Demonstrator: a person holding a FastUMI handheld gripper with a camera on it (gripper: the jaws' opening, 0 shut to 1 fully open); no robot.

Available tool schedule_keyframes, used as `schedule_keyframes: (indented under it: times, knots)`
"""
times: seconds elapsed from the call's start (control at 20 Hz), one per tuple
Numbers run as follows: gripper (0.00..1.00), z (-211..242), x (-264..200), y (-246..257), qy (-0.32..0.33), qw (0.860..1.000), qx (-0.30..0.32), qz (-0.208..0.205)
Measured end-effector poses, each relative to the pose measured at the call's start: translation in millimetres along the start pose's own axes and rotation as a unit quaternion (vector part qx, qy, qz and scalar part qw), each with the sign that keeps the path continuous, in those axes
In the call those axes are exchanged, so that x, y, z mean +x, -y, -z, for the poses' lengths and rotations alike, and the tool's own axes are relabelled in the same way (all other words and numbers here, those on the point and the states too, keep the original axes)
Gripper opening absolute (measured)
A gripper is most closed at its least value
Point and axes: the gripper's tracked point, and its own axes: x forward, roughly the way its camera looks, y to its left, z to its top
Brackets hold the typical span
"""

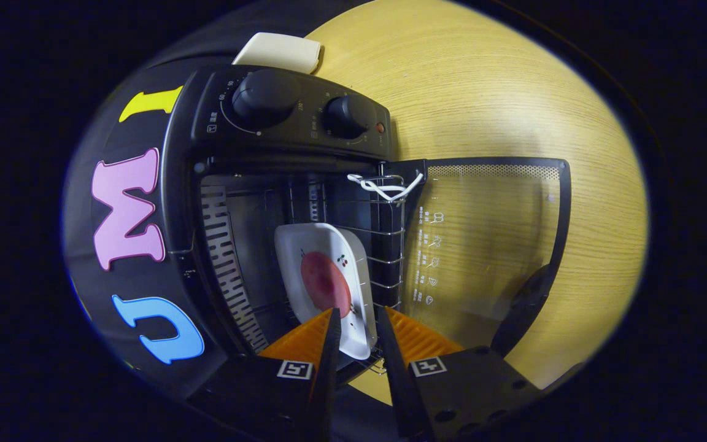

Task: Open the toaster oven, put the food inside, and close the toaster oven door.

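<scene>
Currently the view is rolled sideways: the toaster oven point(280, 202) sits on a light wood-grain surface point(488, 92), its control panel with two round knobs point(266, 97) and a small indicator light beside the second knob point(346, 115). Door state: open. The glass door point(488, 245) is swung fully away from the cavity and lies over the surface, wood grain visible through the pane, printed icons along the hinge side, dark handle point(525, 307) at its far edge.

Inside the cavity: a white tray point(329, 270) with rounded corners and a small cherry motif rests on the wire rack point(387, 245). On the tray lies a flat, round, reddish piece of food point(324, 283). Slotted side wall point(231, 270) of the cavity shows beside the tray. A white cord point(384, 187) is looped at the rack's front bar near the door hinge.

Claw point(358, 319): fingers slightly apart, narrow gap between them, and the near rim of the tray sits in that gap. Whether both fingers actually press the rim, cannot tell.

Beyond the oven, past the control panel, a cream-coloured flat object point(280, 52) lies on the surface near its edge; identity unclear.
</scene>
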Motion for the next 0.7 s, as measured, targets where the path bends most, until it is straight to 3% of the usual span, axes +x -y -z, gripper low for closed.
schedule_keyframes:
  times: [0.05,0.15,0.2,0.5,0.7]
  knots:
    - [0.54,-0.7,-3.1,-2.4,-0.005,1.0,0.001,-0.005]
    - [0.86,-0.5,-10.3,-3.5,-0.01,1.0,-0.003,-0.008]
    - [0.96,-1.4,-15.6,-3.1,-0.014,1.0,-0.012,-0.007]
    - [0.99,2.8,-57.1,-4.2,-0.065,0.993,-0.097,-0.022]
    - [0.98,-0.6,-89.2,-6.1,-0.08,0.979,-0.178,-0.051]
